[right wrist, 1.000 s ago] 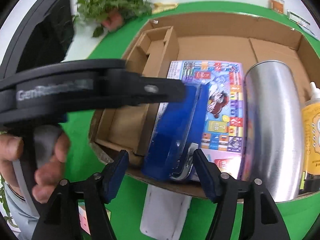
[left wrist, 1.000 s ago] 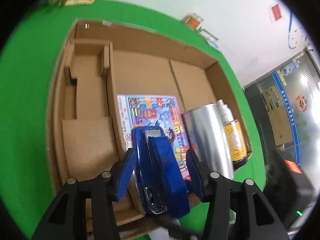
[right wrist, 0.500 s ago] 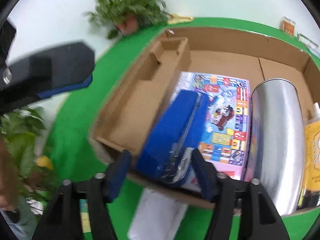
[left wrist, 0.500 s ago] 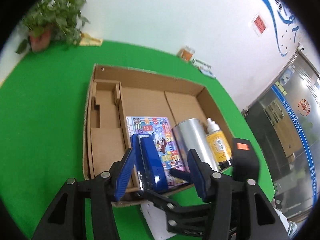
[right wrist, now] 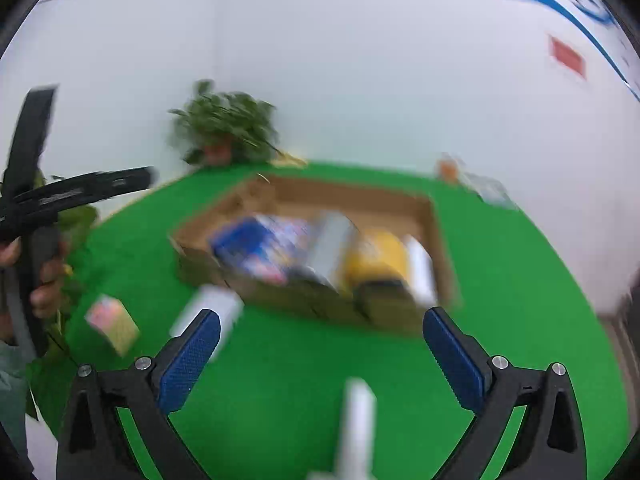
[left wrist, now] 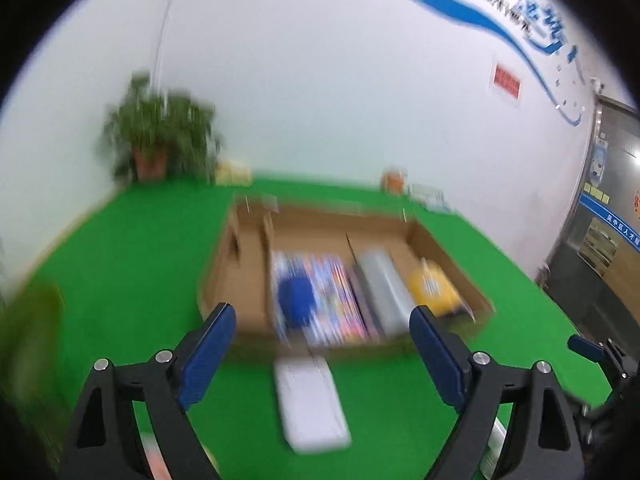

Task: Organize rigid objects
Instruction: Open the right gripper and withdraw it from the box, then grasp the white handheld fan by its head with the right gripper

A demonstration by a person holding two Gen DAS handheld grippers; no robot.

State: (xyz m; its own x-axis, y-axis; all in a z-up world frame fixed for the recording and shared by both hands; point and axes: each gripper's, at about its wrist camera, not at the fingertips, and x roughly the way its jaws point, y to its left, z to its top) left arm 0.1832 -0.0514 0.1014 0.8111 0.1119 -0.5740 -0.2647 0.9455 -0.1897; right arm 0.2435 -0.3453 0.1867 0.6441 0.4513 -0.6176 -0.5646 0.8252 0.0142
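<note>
A blue stapler [left wrist: 298,298] lies on a colourful booklet [left wrist: 336,292] inside a shallow cardboard box [left wrist: 320,210]. Beside them in the box lie a silver cylinder [left wrist: 384,292] and a yellow bottle [left wrist: 434,288]. My left gripper [left wrist: 322,314] hangs back from the box's near edge, its jaws opening with nothing between them. The blurred right wrist view shows the same stapler [right wrist: 240,240] and box [right wrist: 360,196]. My right gripper [right wrist: 320,320] is also well short of the box, its jaws opening and empty.
A white flat object [left wrist: 310,404] lies on the green mat [left wrist: 140,260] in front of the box. A small pink and yellow carton [right wrist: 112,322] and a white stick-like item [right wrist: 358,420] lie nearer. A potted plant [left wrist: 156,136] stands at the back wall. A hand [right wrist: 44,280] is at the left.
Both grippers have let go of the blue stapler and opened wide. They have pulled back and upward from the box. The stapler now lies on the booklet.
</note>
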